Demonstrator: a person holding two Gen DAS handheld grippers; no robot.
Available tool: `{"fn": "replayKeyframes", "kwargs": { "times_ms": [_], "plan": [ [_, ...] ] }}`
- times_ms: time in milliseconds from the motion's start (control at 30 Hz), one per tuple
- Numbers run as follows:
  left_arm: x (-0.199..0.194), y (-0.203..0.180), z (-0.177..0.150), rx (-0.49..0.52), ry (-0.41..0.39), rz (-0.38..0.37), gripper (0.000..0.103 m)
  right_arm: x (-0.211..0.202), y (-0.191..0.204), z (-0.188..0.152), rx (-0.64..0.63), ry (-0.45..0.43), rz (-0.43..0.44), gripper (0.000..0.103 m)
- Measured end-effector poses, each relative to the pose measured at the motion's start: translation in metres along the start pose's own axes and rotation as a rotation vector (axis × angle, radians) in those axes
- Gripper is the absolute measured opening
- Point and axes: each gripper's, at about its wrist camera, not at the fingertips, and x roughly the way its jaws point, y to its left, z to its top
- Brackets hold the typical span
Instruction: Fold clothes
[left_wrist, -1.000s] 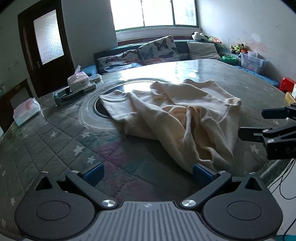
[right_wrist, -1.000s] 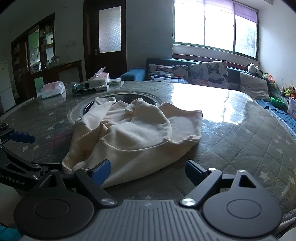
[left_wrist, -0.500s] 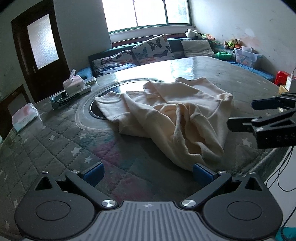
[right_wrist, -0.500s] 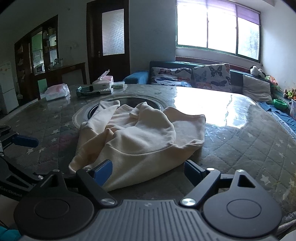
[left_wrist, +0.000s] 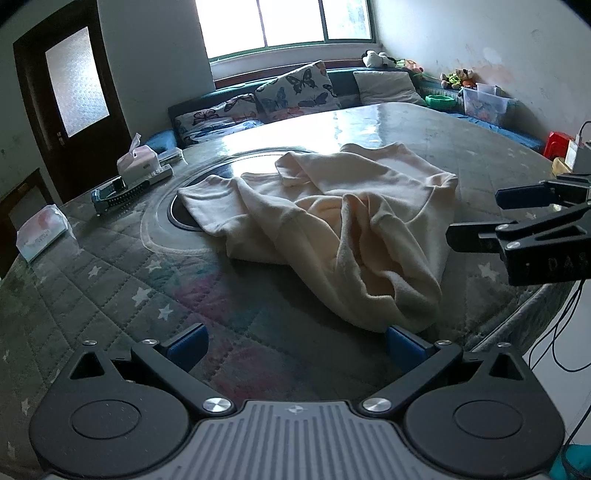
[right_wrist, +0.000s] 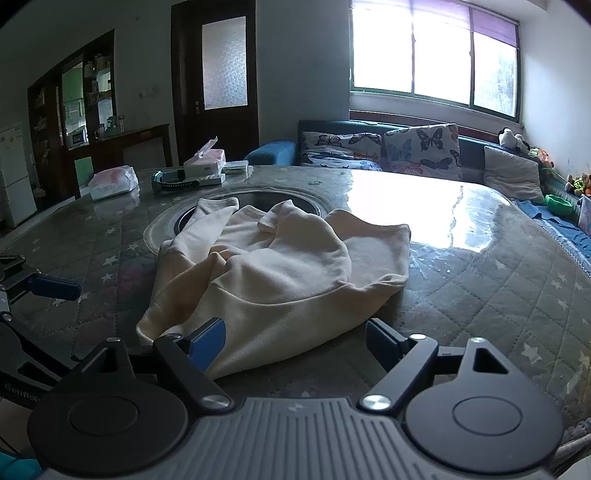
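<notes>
Hovering grippers (left_wrist: 295, 341) (right_wrist: 295, 338) (fingers spread) near sweatshirt (left_wrist: 332, 214).

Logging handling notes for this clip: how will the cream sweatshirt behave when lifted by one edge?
The cream sweatshirt lies crumpled in soft folds, so it will probably drape limply. Its thick fleecy fabric suggests moderate weight. The glossy table cover may let it slide.

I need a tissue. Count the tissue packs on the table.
2. An upright tissue box stands at the far edge beside the phone; a soft tissue pack lies left of it, near the table rim. Others may be out of view.
</notes>
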Motion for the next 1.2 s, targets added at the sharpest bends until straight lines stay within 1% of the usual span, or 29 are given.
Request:
{"fn": "replayKeyframes", "kwargs": {
  "times_ms": [167,233,767,967,1067,1133,1200],
  "plan": [
    [0.0,0.001,0.001,0.001,-0.004,-0.001,0.103,0.0,0.001,0.002,-0.005,-0.004,0.006,0.083],
    [0.001,0.002,0.001,-0.001,-0.005,-0.001,0.103,0.0,0.001,0.003,-0.005,-0.006,0.008,0.081],
    [0.004,0.01,0.007,-0.019,0.002,-0.004,0.103,0.01,0.007,0.012,-0.027,-0.001,0.035,0.08],
    [0.004,0.018,0.016,-0.023,-0.009,-0.003,0.103,0.015,0.007,0.019,-0.038,0.003,0.046,0.081],
    [0.005,0.024,0.021,-0.031,-0.015,-0.002,0.103,0.019,0.006,0.026,-0.038,0.0,0.052,0.083],
    [0.005,0.028,0.025,-0.037,-0.019,-0.002,0.103,0.021,0.004,0.029,-0.035,0.002,0.059,0.087],
    [0.005,0.033,0.031,-0.042,-0.024,0.0,0.103,0.025,0.004,0.032,-0.038,0.005,0.057,0.087]
  ]
}}
